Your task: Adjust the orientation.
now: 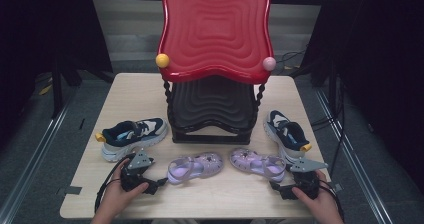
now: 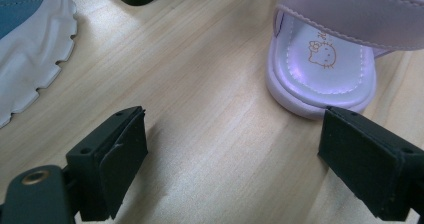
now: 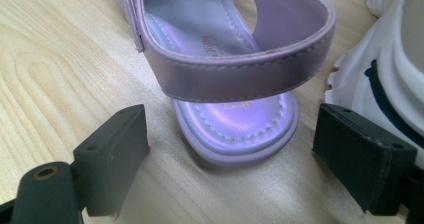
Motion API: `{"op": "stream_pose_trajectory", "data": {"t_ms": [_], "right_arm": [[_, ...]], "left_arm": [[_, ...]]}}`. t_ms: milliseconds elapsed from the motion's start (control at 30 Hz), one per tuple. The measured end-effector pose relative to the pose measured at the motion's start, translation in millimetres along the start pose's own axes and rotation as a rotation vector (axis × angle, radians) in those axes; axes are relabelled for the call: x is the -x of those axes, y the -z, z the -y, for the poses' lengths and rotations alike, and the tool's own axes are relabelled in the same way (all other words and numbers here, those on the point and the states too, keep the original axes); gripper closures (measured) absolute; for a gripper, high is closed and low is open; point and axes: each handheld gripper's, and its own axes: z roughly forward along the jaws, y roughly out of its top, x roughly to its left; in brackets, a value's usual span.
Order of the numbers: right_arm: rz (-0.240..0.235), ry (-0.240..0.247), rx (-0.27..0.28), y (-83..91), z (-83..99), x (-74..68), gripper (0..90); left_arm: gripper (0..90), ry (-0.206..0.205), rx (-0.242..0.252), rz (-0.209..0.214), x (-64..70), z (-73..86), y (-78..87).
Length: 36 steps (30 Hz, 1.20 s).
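Sandals point(image 1: 195, 166) point(image 1: 257, 163) on table; L tongs point(image 1: 159, 183) & R tongs point(image 1: 278, 190) wide, empty.

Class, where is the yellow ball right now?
In the high view, the yellow ball sits at the left front corner of the red tray, above the table's far edge and behind the left sneaker.

Cat-face logo printed on left lilac sandal's insole point(image 2: 322, 59), small stitched lettering on right lilac sandal's insole point(image 3: 210, 43), unreadable
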Motion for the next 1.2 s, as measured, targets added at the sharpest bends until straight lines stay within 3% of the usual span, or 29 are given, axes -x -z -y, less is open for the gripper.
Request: {"op": "stream_pose_trajectory", "data": {"t_ms": [667, 833, 900, 967, 1033, 1200], "right_arm": [[-0.003, -0.002, 0.002, 0.2, 0.4, -0.2, 13.8], [-0.002, -0.002, 0.002, 0.3, 0.4, -0.1, 13.8], [-0.001, -0.002, 0.001, 0.3, 0.4, -0.2, 13.8], [-0.002, -0.002, 0.002, 0.3, 0.4, -0.1, 13.8], [-0.002, -0.002, 0.002, 0.3, 0.4, -0.2, 13.8], [-0.003, -0.002, 0.002, 0.3, 0.4, -0.1, 13.8]], "left_arm": [[11.4, 0.008, -0.013, -0.003, 1.5, -0.4, 1.5], [30.8, 0.028, -0.018, -0.004, 3.9, -7.6, 8.5], [32.8, 0.029, -0.005, -0.005, 4.4, -10.1, 10.3], [36.7, 0.057, 0.021, -0.007, 4.7, -14.5, 13.0], [47.5, 0.058, 0.005, -0.061, 2.8, -19.7, 13.0], [53.0, 0.108, 0.017, -0.086, -5.0, -22.7, -0.4]]}}
